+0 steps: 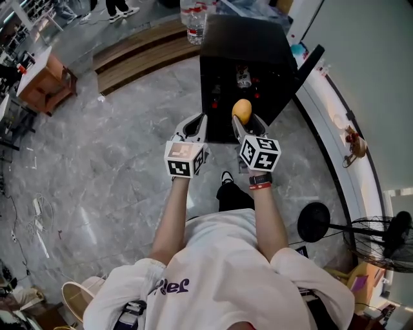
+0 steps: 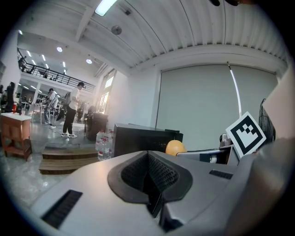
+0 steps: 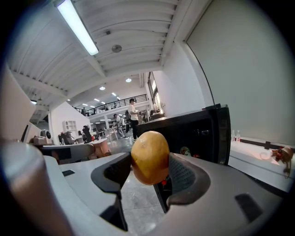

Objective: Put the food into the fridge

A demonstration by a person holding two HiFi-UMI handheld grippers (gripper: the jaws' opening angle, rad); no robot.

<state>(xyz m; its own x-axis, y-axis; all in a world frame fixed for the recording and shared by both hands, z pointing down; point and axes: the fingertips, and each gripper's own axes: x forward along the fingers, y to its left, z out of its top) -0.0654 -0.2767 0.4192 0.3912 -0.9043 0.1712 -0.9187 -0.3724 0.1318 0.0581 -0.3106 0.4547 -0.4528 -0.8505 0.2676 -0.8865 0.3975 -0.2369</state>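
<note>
A round yellow-orange fruit (image 1: 241, 109) (image 3: 150, 157) is pinched between the pads of my right gripper (image 1: 244, 121) (image 3: 148, 177), which is shut on it. It hangs just in front of the small black fridge (image 1: 248, 45) (image 3: 196, 131), whose door (image 1: 310, 61) stands open to the right. Inside the fridge a can or jar (image 1: 243, 76) shows on a shelf. My left gripper (image 1: 195, 124) (image 2: 150, 182) is level with the right one, on its left, shut with nothing in it. In the left gripper view the fruit (image 2: 175, 147) shows beside the fridge (image 2: 138, 138).
Water bottles (image 1: 195, 19) stand on a low wooden platform (image 1: 139, 57) left of the fridge. A white ledge (image 1: 335, 129) runs along the wall on the right, and a floor fan (image 1: 381, 238) stands at the lower right. A wooden table (image 1: 40, 80) is at the far left.
</note>
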